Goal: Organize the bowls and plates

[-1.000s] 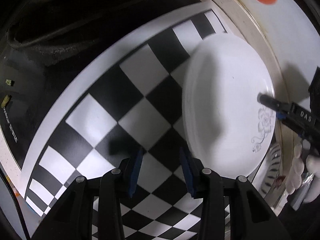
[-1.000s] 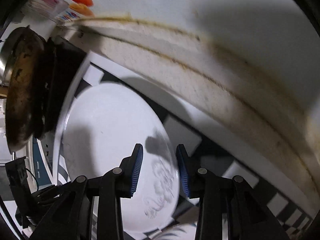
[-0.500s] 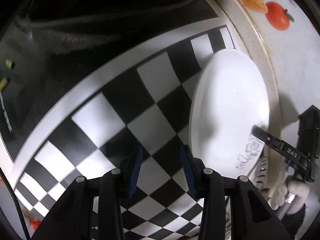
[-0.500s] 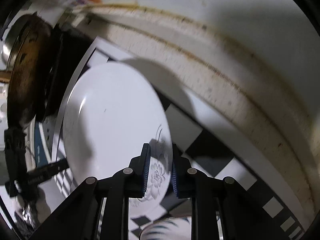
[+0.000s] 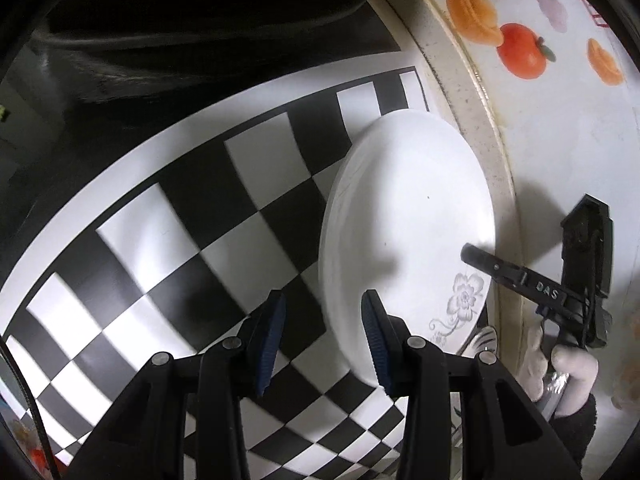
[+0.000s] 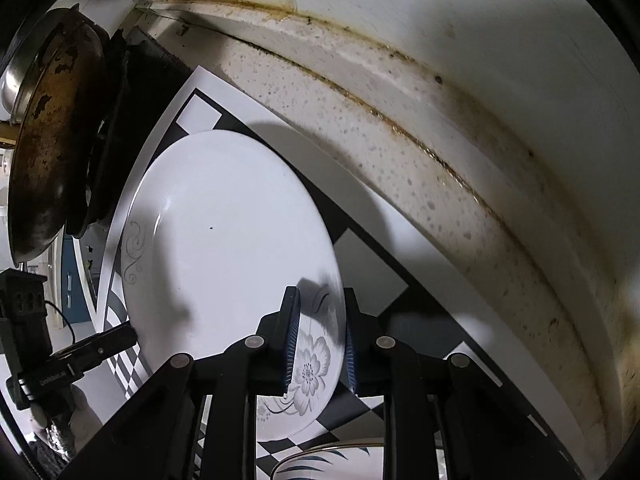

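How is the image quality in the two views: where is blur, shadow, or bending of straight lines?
Left wrist view: the checkered mat bows strongly from the fisheye and smears toward the lower left; the upper left is nearly black. Right wrist view: sharper; the right claw casts a soft shadow on the white plate, and the wall seam curves.

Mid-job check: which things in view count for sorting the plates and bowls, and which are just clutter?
Job:
white flowered plate, rim clamped by right gripper
patterned dish at bottom edge
left gripper, open, empty

Just lying about:
worn pan
checkered mat
fruit-print wall
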{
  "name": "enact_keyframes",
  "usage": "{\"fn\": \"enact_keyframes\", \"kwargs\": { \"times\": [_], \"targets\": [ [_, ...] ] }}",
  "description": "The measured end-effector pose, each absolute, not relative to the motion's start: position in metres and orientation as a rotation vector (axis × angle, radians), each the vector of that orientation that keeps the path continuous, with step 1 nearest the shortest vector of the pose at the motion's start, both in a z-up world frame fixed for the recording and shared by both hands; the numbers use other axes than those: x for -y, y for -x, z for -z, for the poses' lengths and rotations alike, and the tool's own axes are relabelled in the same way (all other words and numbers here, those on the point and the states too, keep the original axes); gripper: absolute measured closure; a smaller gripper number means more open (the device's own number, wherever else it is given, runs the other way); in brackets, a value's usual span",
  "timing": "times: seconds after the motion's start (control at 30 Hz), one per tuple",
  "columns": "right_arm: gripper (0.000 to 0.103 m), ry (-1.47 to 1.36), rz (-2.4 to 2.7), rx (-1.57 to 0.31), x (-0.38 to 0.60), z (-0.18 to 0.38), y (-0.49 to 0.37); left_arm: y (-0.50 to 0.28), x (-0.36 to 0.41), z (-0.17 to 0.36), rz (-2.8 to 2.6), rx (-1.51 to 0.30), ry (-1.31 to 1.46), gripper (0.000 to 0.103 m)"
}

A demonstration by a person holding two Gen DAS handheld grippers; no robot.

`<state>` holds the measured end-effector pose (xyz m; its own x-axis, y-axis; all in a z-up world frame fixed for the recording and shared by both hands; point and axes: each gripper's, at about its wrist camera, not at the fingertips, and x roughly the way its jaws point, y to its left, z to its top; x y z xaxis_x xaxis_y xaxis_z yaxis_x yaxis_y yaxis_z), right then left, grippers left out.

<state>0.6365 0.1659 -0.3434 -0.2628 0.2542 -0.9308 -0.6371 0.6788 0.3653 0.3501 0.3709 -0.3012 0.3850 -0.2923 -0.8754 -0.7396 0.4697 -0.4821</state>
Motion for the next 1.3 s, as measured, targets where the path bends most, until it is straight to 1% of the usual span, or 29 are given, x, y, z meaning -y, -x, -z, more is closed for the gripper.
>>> {"fn": "enact_keyframes", "kwargs": {
  "times": [0.13,0.17,0.2,0.27,0.33,0.37,0.4,0.5,0.57,0.7,1.03,1.3],
  "targets": [
    [0.081,0.325,-0.885,-1.62,-0.17,0.343,-0.636,-0.368,-0.35,0.305,-0.377,-1.196,1.079,0.068],
    [0.082,0.328,-0.891,-1.618,-0.17,0.343,-0.636,-0.37,-0.348,0.304,-0.378,-1.196,1.06,0.068],
    [0.083,0.328,-0.9,-1.62,-0.169,0.343,-0.634,-0.372,-0.345,0.302,-0.397,-1.201,1.023,0.071],
    [0.084,0.329,-0.935,-1.64,-0.167,0.344,-0.629,-0.37,-0.342,0.298,-0.425,-1.203,0.952,0.071],
    [0.084,0.362,-0.966,-1.648,-0.166,0.344,-0.621,-0.365,-0.344,0.299,-0.428,-1.199,0.951,0.075],
    [0.084,0.371,-0.977,-1.658,-0.165,0.344,-0.619,-0.363,-0.345,0.3,-0.428,-1.202,0.956,0.078],
    [0.084,0.365,-0.979,-1.666,-0.164,0.345,-0.618,-0.361,-0.346,0.301,-0.426,-1.199,0.959,0.079],
    [0.084,0.237,-0.967,-1.713,-0.157,0.35,-0.631,-0.362,-0.342,0.299,-0.43,-1.205,0.921,0.08],
    [0.084,0.182,-0.959,-1.707,-0.153,0.351,-0.635,-0.361,-0.339,0.297,-0.437,-1.21,0.881,0.08],
    [0.085,0.255,-0.956,-1.628,-0.152,0.343,-0.623,-0.355,-0.334,0.292,-0.428,-1.207,0.863,0.08],
    [0.085,0.211,-0.939,-1.56,-0.118,0.317,-0.59,-0.344,-0.31,0.261,-0.373,-1.202,0.769,0.08],
    [0.086,0.131,-0.871,-1.501,-0.082,0.277,-0.555,-0.333,-0.283,0.229,-0.262,-1.196,0.711,0.08]
  ]
}}
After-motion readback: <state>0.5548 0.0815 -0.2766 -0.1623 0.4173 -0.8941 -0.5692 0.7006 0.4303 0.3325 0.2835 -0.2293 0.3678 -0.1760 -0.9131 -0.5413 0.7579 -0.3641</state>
